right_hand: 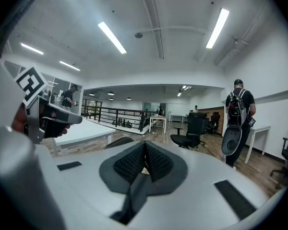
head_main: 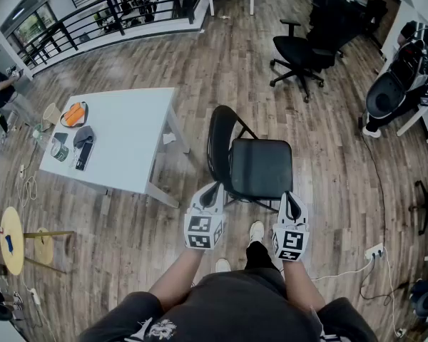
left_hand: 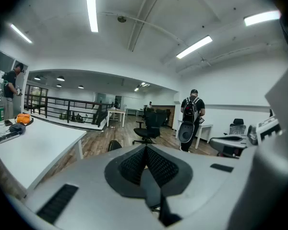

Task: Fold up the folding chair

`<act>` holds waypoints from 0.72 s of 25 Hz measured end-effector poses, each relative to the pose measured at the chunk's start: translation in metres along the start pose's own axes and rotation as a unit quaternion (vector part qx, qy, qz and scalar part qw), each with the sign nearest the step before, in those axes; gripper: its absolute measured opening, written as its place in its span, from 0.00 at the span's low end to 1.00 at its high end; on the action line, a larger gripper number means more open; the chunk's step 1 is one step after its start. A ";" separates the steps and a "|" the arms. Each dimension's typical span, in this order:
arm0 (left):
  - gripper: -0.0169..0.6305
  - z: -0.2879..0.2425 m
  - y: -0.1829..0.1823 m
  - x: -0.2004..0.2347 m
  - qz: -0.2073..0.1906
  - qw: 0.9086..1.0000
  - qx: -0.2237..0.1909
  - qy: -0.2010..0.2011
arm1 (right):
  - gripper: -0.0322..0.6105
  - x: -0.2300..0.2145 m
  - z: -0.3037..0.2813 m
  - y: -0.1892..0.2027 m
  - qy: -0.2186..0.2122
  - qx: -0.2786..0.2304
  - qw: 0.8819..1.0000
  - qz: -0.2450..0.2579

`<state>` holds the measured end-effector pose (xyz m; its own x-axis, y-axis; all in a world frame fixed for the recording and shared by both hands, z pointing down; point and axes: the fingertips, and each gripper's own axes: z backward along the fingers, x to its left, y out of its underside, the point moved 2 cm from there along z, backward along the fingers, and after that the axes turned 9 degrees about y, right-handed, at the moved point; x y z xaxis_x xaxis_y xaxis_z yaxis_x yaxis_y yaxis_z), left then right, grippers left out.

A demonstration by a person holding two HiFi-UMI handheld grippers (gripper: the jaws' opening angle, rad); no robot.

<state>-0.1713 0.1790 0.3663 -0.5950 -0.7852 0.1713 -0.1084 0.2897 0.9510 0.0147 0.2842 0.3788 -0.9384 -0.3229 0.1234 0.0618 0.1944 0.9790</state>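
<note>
folding chair (head_main: 253,159) is unfolded and upright on the wood floor, right ahead of the person's shoes (head_main: 257,230), backrest to the left, seat to the right, just beside the white worktop (head_main: 128,141). left gripper (head_main: 214,187) and right gripper (head_main: 291,195) are held out side by side at the chair's near edge. in the head view their tips overlap the seat frame, and i can't tell whether either one touches it. the left gripper view has its pads (left_hand: 134,164) pressed together with nothing between them. same in the right gripper view: pads (right_hand: 158,162) closed up, empty. the chair is mostly hidden in both gripper views, with only the dark curve of the backrest top peeking over each gripper body. its legs are largely covered by the seat from above. an orange item (head_main: 74,114) and a few small dark things sit at the worktop's far end, too small to identify. black office chair (head_main: 303,52) stands well apart, further back. a person with a backpack (right_hand: 237,109) stands off to the right, seen from behind. the left gripper is cut off at the left edge of the right gripper view.
</note>
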 end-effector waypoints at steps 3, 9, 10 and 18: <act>0.03 -0.035 -0.007 0.004 0.000 1.000 0.006 -0.006 | 0.07 -0.021 -0.034 0.003 -0.003 0.009 1.000 0.000; 0.03 -0.096 -0.018 0.008 0.011 1.000 -0.007 0.004 | 0.07 -0.055 -0.097 0.007 -0.016 0.017 1.000 0.000; 0.03 -0.105 -0.019 0.009 0.014 1.000 -0.005 0.002 | 0.07 -0.061 -0.106 0.008 -0.018 0.017 1.000 0.000; 0.03 -0.164 -0.019 0.016 0.012 0.999 0.022 -0.023 | 0.07 -0.101 -0.157 0.026 -0.030 0.032 0.999 -0.012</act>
<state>-0.0484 0.0716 0.3934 -0.6342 -0.7515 0.1817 -0.1278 0.3337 0.9340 0.1642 0.1763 0.4176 -0.9579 -0.2728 0.0892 0.0198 0.2471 0.9688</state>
